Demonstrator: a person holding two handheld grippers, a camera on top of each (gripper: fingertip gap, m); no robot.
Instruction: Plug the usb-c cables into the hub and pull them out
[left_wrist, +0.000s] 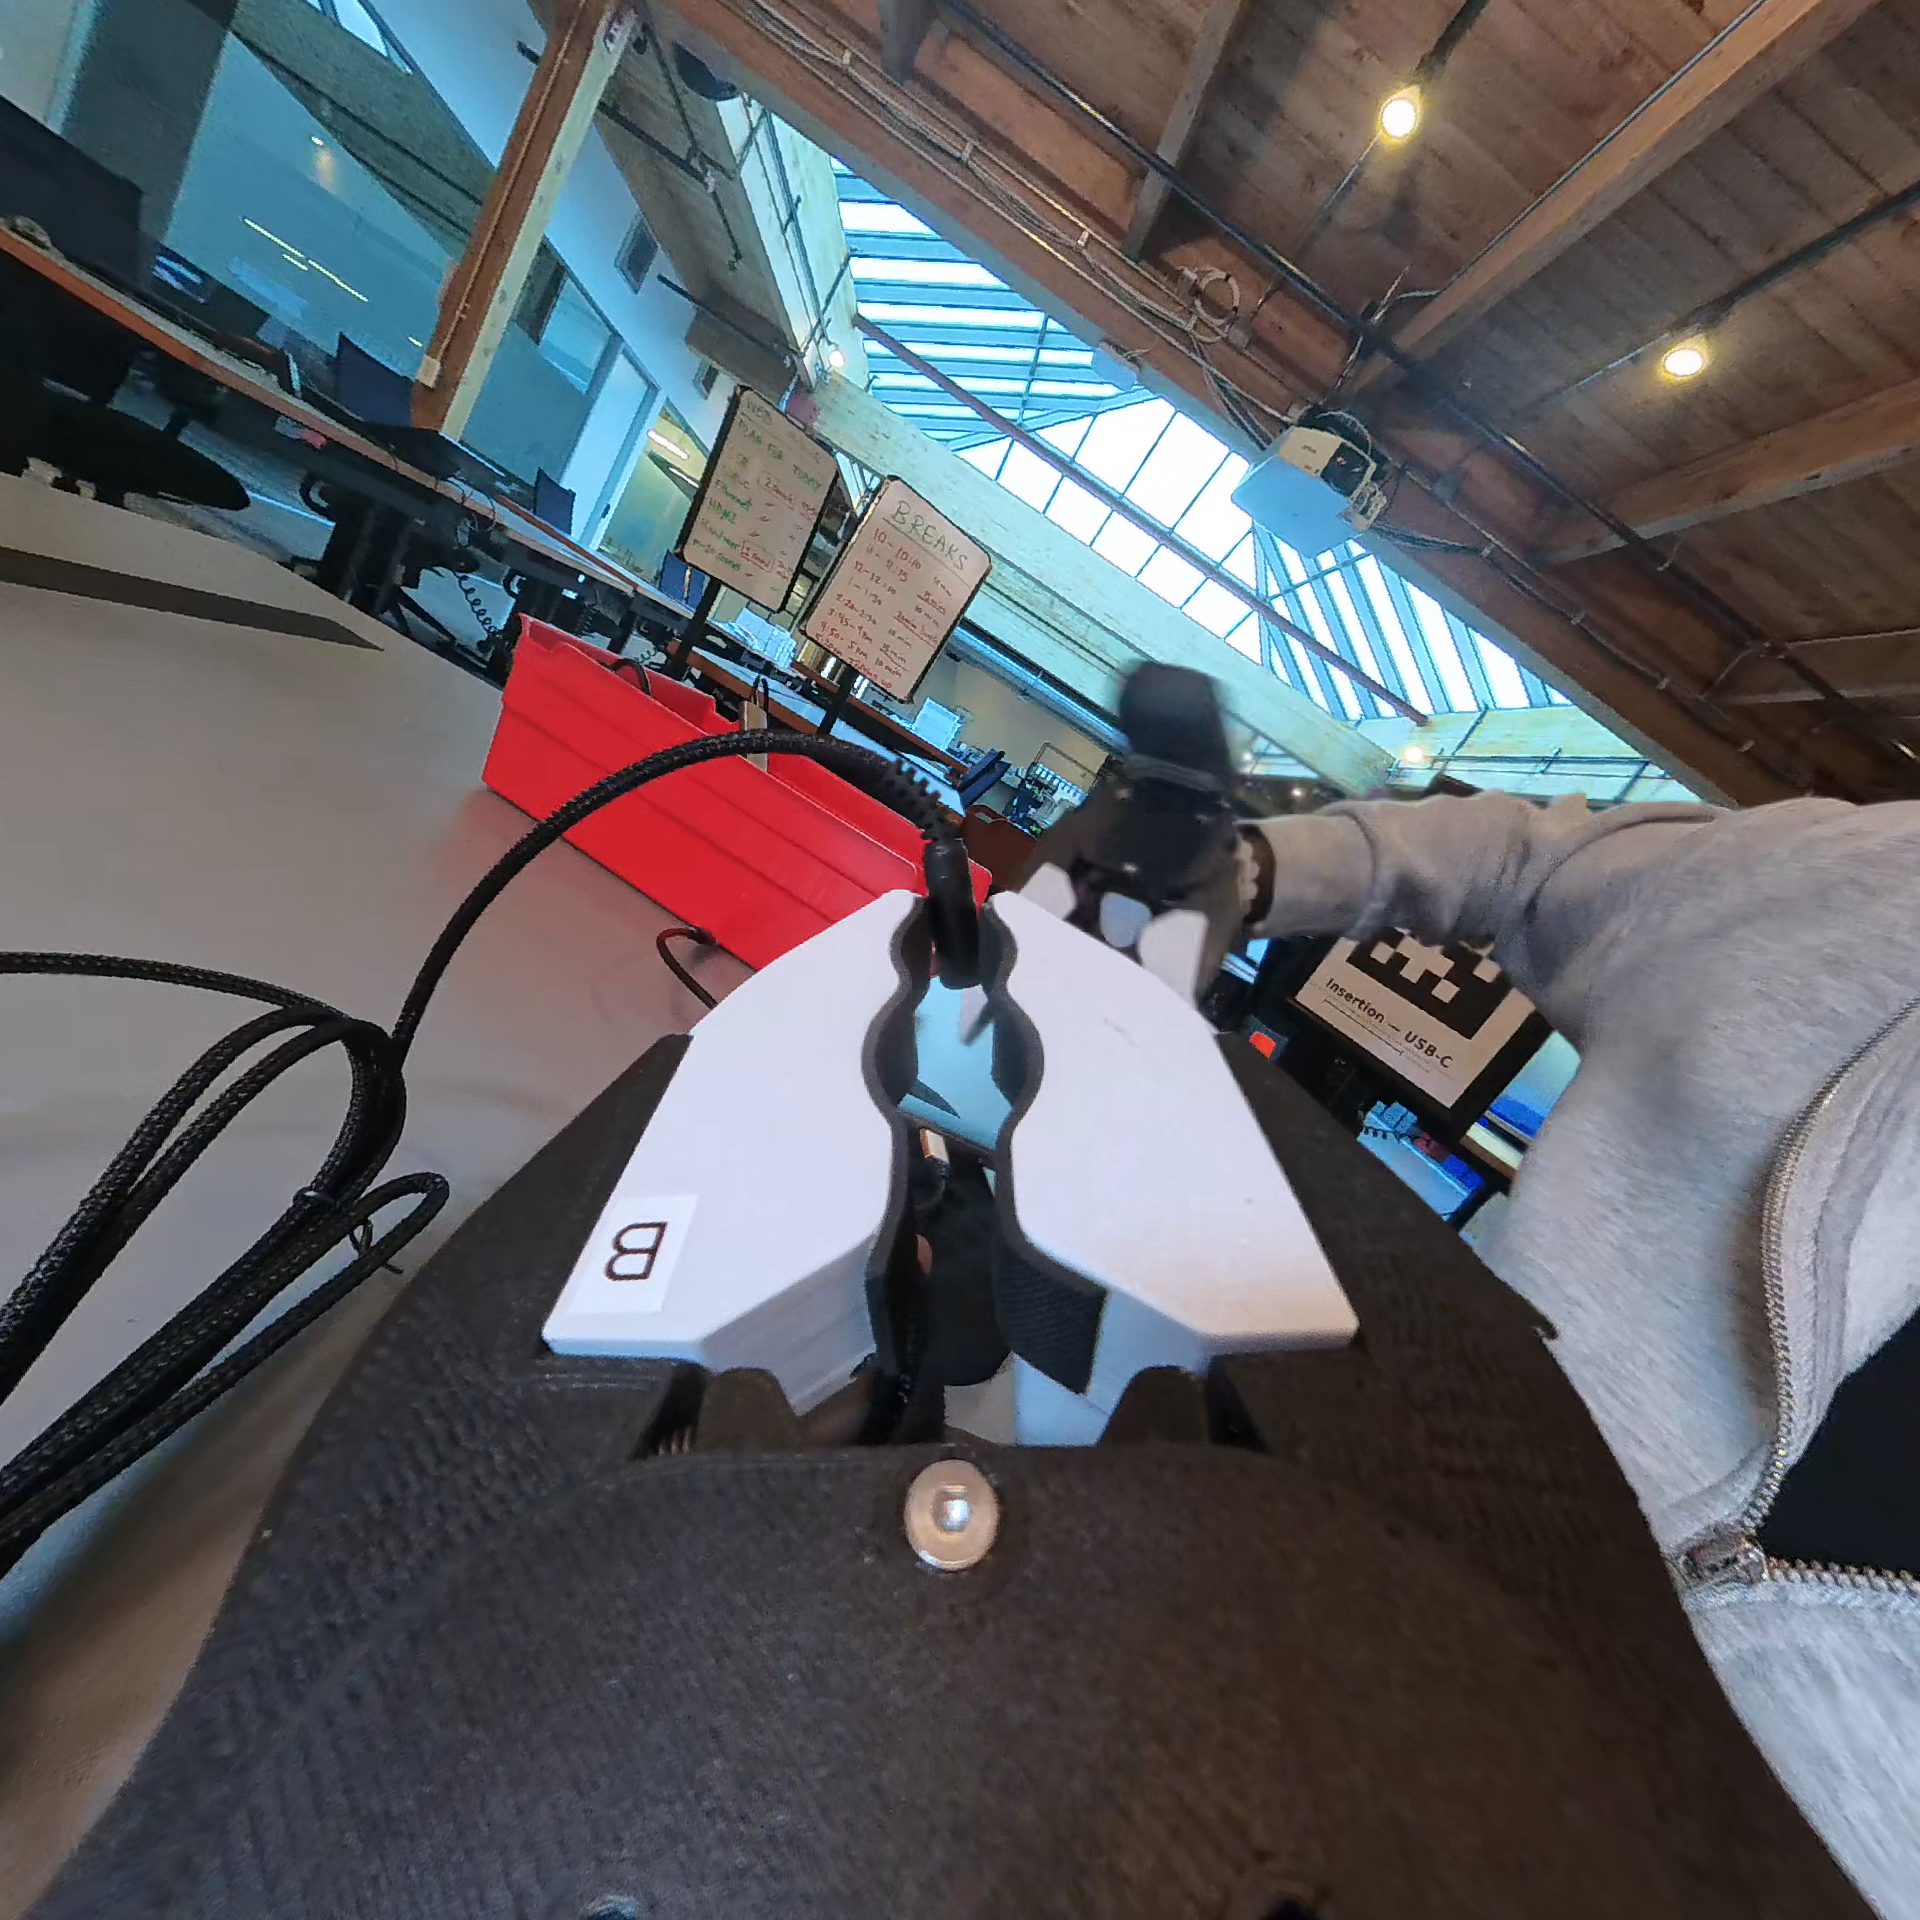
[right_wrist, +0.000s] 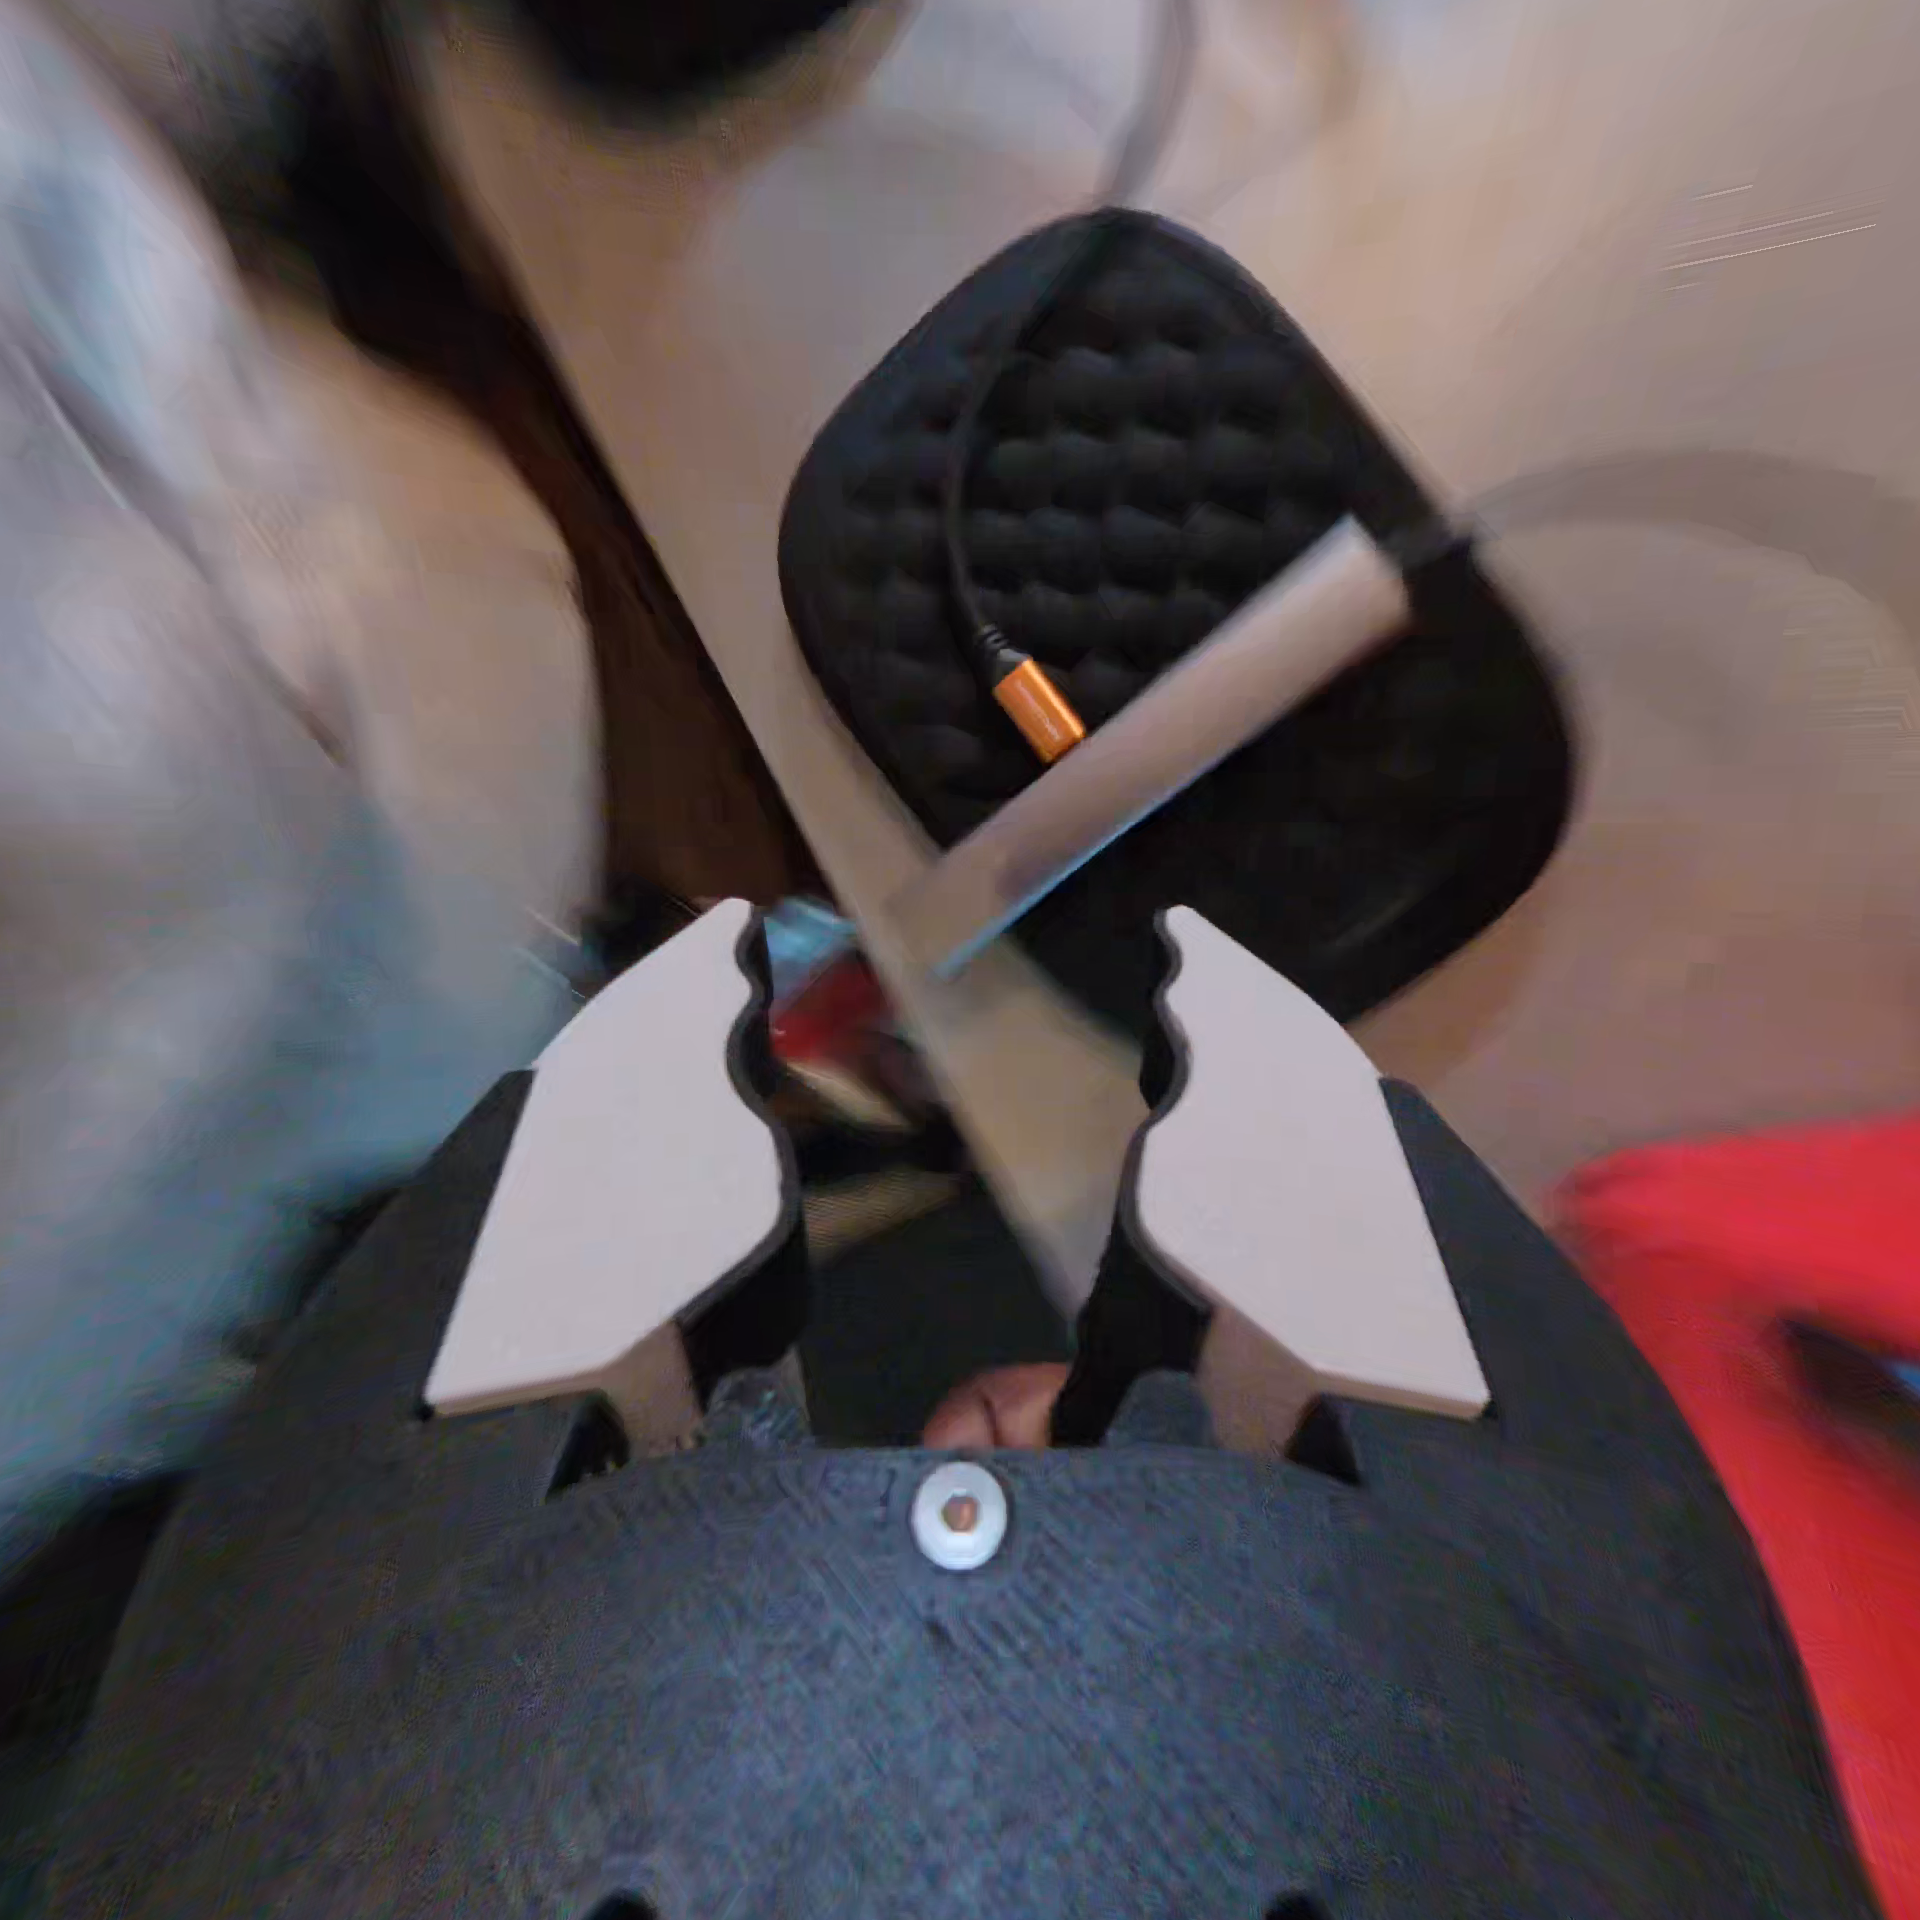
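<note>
While left tool (left_wrist: 951, 940) pinches black cable (left_wrist: 499, 883) | right tool (right_wrist: 956, 935) wide, hub (right_wrist: 1174, 727) just ahead.

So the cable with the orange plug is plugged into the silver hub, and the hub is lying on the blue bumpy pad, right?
Nearly. The pad is black, not blue, as the right wrist view shows. The rest holds: the orange plug goes into the side of the silver hub, and the hub lies across that bumpy pad.

Orange-tipped cable (right_wrist: 1037, 711) plugged into grey hub (right_wrist: 1174, 727).
</note>
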